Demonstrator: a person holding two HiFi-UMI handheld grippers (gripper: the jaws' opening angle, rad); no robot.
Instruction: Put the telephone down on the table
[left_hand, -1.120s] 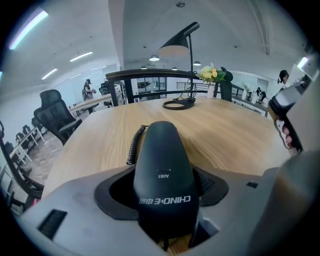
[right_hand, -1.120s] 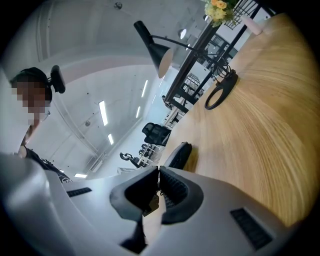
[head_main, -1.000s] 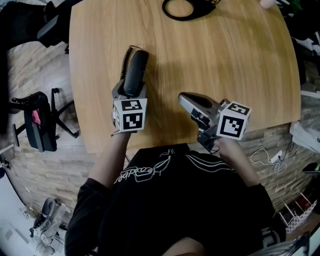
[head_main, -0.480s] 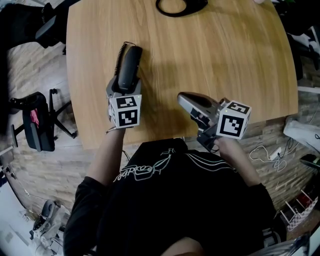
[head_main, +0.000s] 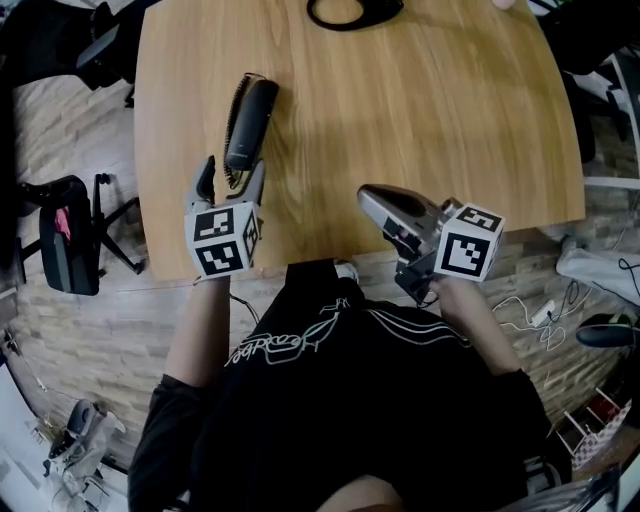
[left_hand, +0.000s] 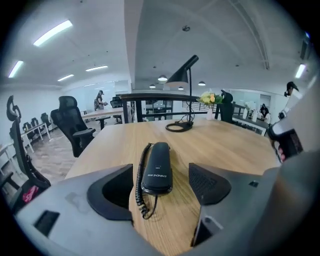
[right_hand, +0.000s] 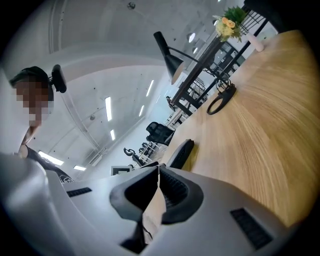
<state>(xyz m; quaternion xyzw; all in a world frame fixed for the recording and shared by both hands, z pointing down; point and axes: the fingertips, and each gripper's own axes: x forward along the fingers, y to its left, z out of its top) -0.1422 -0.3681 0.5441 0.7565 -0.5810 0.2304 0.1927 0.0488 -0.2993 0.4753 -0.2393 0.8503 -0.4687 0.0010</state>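
Telephone now rests on the table: your left gripper just opened and pulled clear. Your right gripper is closed, empty.

small white print on the telephone, too blurred to read

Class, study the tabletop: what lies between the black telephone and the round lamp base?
Nothing: only bare wood of the table separates the telephone and the lamp base, as the head view and left gripper view both show.
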